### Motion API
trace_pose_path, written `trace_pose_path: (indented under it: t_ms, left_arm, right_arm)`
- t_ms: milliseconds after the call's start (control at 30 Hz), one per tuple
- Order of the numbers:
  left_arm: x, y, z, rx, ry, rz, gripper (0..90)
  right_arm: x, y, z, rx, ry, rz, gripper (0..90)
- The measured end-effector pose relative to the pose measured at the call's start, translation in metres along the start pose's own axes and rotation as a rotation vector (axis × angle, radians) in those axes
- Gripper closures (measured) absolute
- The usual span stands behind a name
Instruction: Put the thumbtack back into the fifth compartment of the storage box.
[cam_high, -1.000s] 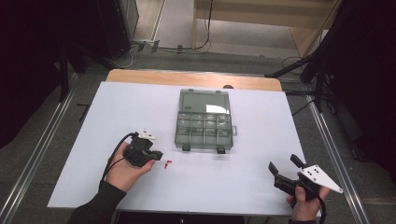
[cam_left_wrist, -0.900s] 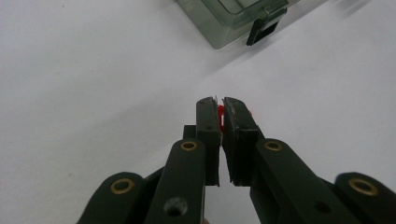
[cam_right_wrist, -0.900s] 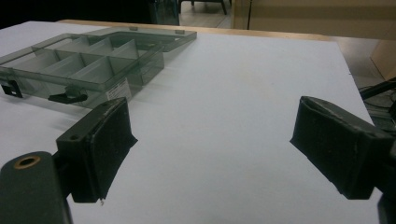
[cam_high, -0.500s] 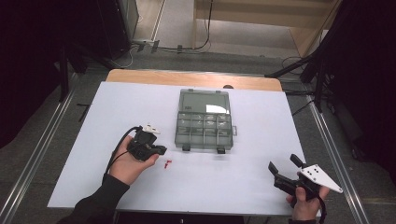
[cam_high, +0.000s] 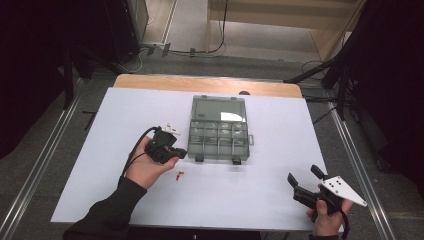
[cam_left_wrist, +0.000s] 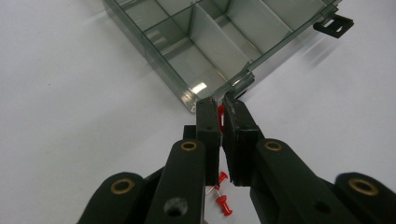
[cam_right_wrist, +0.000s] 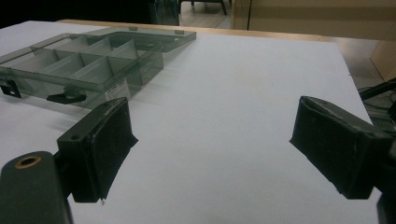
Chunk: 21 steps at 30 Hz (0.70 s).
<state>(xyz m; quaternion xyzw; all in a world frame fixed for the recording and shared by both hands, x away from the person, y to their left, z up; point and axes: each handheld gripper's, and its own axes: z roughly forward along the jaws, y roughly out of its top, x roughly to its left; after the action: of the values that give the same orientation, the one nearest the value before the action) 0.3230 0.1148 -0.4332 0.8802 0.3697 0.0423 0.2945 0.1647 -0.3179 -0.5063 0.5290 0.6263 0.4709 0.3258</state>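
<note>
Left tool (cam_left_wrist: 220, 114), seen along its own two black jaws in the left gripper view: the jaws are clamped together on a red pushpin (cam_left_wrist: 221, 116), of which a thin red sliver shows between the pads near their tips. The tips stand just beside the near corner of a clear compartment box (cam_left_wrist: 205, 46), whose dividers and bare compartments lie beyond; whether the tips touch the box wall cannot be told. Below the jaws, two more red pushpins (cam_left_wrist: 222, 199) lie loose on the white desk (cam_left_wrist: 70, 116), close together. In the high view, the left hand (cam_high: 147, 167) carries the left tool (cam_high: 176, 152) at the left front corner of the box (cam_high: 218, 131), which sits open near the middle of the desk (cam_high: 265, 190) with its lid laid flat behind it; the loose pushpins (cam_high: 179, 175) appear as a small red mark just in front of the hand. The right tool (cam_high: 303, 181) rests in the right hand (cam_high: 327, 217) at the near right edge of the desk, well apart from the box. In the right gripper view its jaws stand wide apart with only bare desk between them (cam_right_wrist: 212, 135), the box (cam_right_wrist: 84, 63) lying off to the upper left.
</note>
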Motion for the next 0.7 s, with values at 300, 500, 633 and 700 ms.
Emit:
trace_pose_path:
  t_ms: [300,500,633,700]
  left_arm:
    - [0.002,0.012,0.004,-0.007,-0.002,0.006,85.1]
    - [0.004,0.020,0.009,-0.002,-0.014,0.015,85.0]
    - [0.004,0.027,0.014,0.002,-0.005,0.023,84.9]
    - [0.006,0.030,0.016,-0.001,-0.009,0.015,84.8]
  right_arm:
    - [0.000,0.000,0.001,-0.002,0.002,-0.005,12.7]
    - [-0.001,-0.001,0.000,0.000,0.000,0.002,12.8]
    - [0.000,-0.001,0.001,0.002,-0.001,-0.003,12.8]
    - [0.000,0.000,0.001,-0.002,0.001,-0.003,12.8]
